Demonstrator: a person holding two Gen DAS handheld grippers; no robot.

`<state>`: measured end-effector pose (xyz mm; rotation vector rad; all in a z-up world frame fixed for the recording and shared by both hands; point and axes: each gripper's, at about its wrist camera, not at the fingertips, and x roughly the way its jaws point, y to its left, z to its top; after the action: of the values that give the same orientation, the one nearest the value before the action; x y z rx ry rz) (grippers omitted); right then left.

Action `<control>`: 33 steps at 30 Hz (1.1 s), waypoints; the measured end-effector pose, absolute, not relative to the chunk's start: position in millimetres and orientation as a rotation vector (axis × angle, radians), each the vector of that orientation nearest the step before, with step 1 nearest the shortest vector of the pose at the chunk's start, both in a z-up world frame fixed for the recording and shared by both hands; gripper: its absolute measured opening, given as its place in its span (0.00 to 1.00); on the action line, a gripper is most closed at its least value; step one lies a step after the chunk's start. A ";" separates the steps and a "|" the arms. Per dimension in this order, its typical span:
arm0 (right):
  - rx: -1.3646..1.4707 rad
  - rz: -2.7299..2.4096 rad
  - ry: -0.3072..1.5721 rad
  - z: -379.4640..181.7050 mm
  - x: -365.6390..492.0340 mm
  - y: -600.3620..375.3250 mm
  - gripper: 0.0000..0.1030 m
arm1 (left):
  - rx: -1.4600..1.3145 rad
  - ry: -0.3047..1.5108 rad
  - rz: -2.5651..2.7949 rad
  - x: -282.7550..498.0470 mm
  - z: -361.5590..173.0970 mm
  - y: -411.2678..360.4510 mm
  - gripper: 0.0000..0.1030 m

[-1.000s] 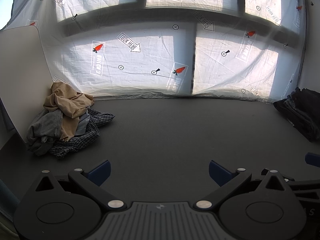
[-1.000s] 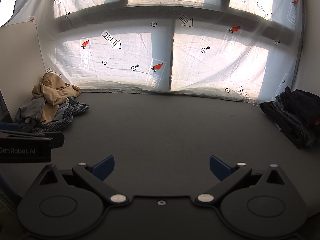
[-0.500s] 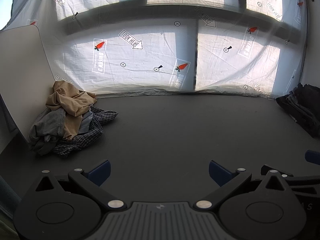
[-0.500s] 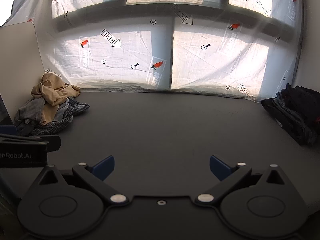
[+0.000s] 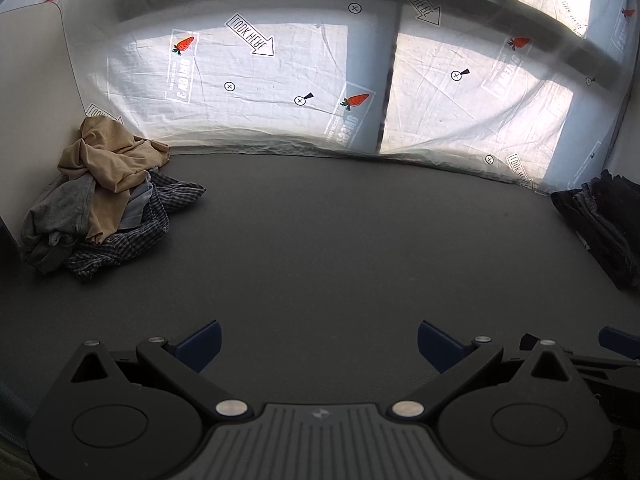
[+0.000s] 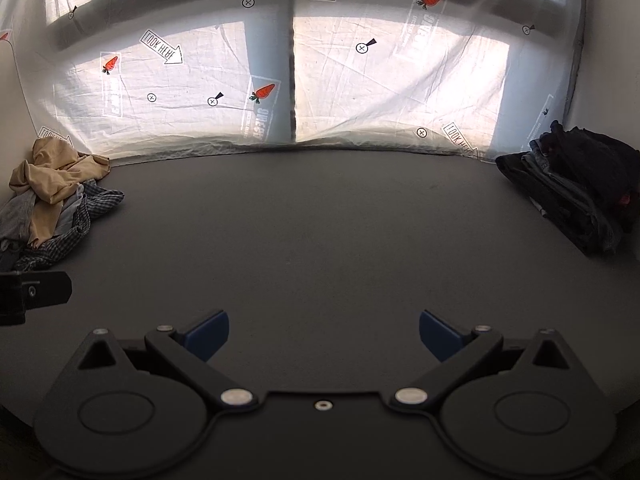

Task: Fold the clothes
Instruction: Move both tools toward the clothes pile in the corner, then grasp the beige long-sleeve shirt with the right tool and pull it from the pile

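I have both grippers hovering low over the dark grey table (image 5: 320,248), holding nothing: the left gripper (image 5: 318,342) has its blue fingers spread wide, and so does the right gripper (image 6: 323,334). The crumpled heap of clothes (image 5: 104,196) sits in the far-left corner against the white side panel (image 5: 32,88), a tan garment (image 5: 108,160) on top, a grey one and a checked shirt (image 5: 132,236) beneath. A stack of dark folded clothes (image 6: 576,196) lies at the far-right edge, jeans among them, I think.

The risk I see: the heap is tangled, so pinching the tan piece could drag the grey one or the shirt out with it (or catch two layers at once), and a pull toward the middle might spill the rest.

The heap has no clear axis; it sprawls loosely from the corner toward me, the checked hem pointing right. The dark stack runs long from the backdrop sheet (image 6: 360,92) toward the near edge.
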<state>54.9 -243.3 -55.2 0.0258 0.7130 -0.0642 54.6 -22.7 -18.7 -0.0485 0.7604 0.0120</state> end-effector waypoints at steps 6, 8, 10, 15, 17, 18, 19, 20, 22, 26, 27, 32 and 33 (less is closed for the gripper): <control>0.035 -0.033 0.711 -49.5 120.1 -254.0 1.00 | -0.112 0.793 0.165 98.6 -2.8 -6.5 1.00; 0.028 -0.010 0.704 -52.6 138.2 -251.5 1.00 | -0.144 0.798 0.197 112.9 2.1 1.7 1.00; 0.018 0.025 0.706 -58.7 156.3 -245.4 1.00 | -0.174 0.812 0.216 126.2 3.5 11.0 1.00; 0.027 0.159 0.710 -71.3 193.1 -221.7 1.00 | -0.354 0.874 0.278 145.5 -11.1 51.4 1.00; 0.034 0.202 0.717 -74.7 209.1 -206.9 1.00 | -0.436 0.899 0.304 152.8 -18.0 69.3 1.00; 0.038 0.229 0.722 -76.3 218.2 -196.6 1.00 | -0.457 0.898 0.328 154.6 -20.4 79.5 1.00; 0.045 0.253 0.726 -77.3 227.0 -186.5 1.00 | -0.467 0.897 0.353 157.6 -22.5 89.7 1.00; 0.057 0.276 0.729 -78.1 236.9 -175.5 0.99 | -0.471 0.898 0.382 163.2 -24.9 102.7 1.00; 0.106 0.323 0.751 -79.4 260.2 -151.8 0.99 | -0.471 0.893 0.424 177.7 -30.4 131.0 1.00; 0.303 0.397 0.836 -86.1 320.7 -98.5 0.91 | -0.483 0.884 0.492 216.5 -44.9 195.5 1.00; 0.356 0.415 0.856 -88.5 336.5 -85.0 0.88 | -0.489 0.879 0.506 226.5 -49.0 211.6 1.00; 0.582 0.507 0.978 -110.3 418.2 -4.0 0.61 | -0.564 0.876 0.608 287.8 -80.7 310.2 1.00; 0.631 0.530 1.002 -117.2 432.1 11.4 0.54 | -0.583 0.863 0.637 297.2 -85.5 328.7 1.00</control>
<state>432.1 11.4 -117.2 0.6306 1.0021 0.5303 297.2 328.7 -85.5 -0.5829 0.8626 0.6368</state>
